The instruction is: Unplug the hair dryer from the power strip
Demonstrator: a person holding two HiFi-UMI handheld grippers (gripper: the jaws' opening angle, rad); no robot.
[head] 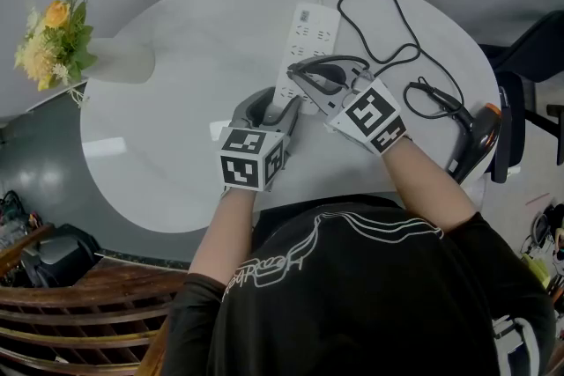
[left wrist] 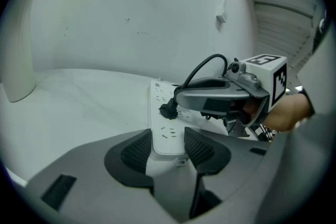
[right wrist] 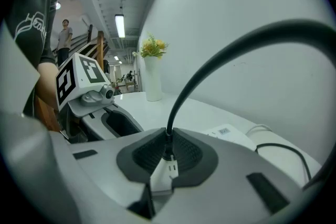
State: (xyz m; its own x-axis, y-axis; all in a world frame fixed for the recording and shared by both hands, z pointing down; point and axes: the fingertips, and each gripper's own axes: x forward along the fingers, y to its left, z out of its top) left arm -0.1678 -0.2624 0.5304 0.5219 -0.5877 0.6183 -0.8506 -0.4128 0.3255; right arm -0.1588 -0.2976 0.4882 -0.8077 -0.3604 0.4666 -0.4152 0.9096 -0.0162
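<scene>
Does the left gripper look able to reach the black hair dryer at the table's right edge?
Probably not: the left gripper clamps the white power strip at its end, and the right gripper, holding the black plug, sits between.

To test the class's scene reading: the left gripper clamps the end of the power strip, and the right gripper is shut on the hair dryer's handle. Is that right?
No. The right gripper is shut on the black plug in the power strip, not the handle; the hair dryer lies apart. The right gripper view shows it. The left gripper does clamp the strip.
</scene>
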